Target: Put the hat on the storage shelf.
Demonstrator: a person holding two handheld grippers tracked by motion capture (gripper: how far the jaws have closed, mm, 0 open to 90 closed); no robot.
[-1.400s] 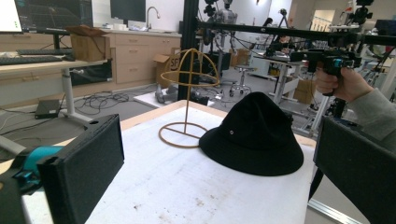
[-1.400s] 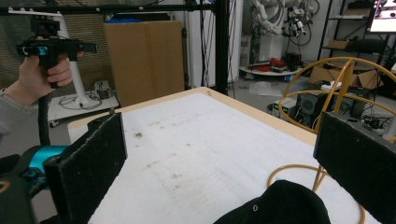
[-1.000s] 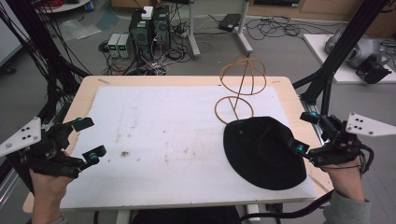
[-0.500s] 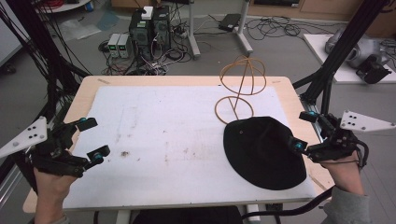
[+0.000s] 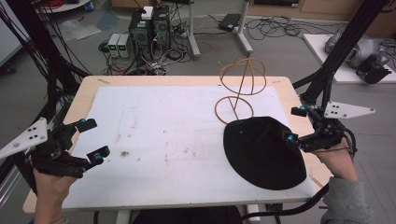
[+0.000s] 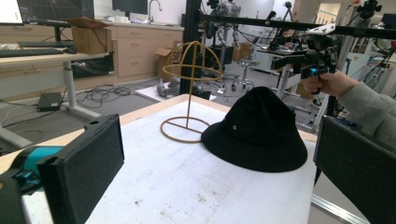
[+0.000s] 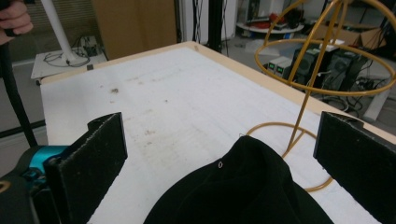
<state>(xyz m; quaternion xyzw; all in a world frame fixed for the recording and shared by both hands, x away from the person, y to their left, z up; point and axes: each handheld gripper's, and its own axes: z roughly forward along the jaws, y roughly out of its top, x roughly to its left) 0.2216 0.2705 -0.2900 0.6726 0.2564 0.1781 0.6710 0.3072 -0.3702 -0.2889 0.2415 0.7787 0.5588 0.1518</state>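
Grippers frame the scene from both sides, and we go from the left. At the left edge of the surface (image 5: 187, 79) we see the left gripper (image 5: 92, 140) with its jaws spread wide and nothing between them, held by a hand (image 5: 49, 186) that comes in from the bottom. A white sheet (image 5: 154, 140) covers most of the top, marked with faint smudges and one small dark speck near that gripper — too small for us to tell what it is.

Further right, a golden wire hat stand (image 5: 242, 86) rises upright on its ring base near the far edge. A black hat (image 5: 264, 151) lies flat on the sheet just in front of it, its brim overlapping the near part of the ring and hiding it. The right gripper (image 5: 295, 125) hovers at the hat's right edge, jaws apart and empty; in the right gripper view the hat's crown (image 7: 243, 186) sits low between them, apart from both pads, with the frame cutting off its brim.

Beyond the surface, cables and computer boxes (image 5: 149, 28) crowd the floor.
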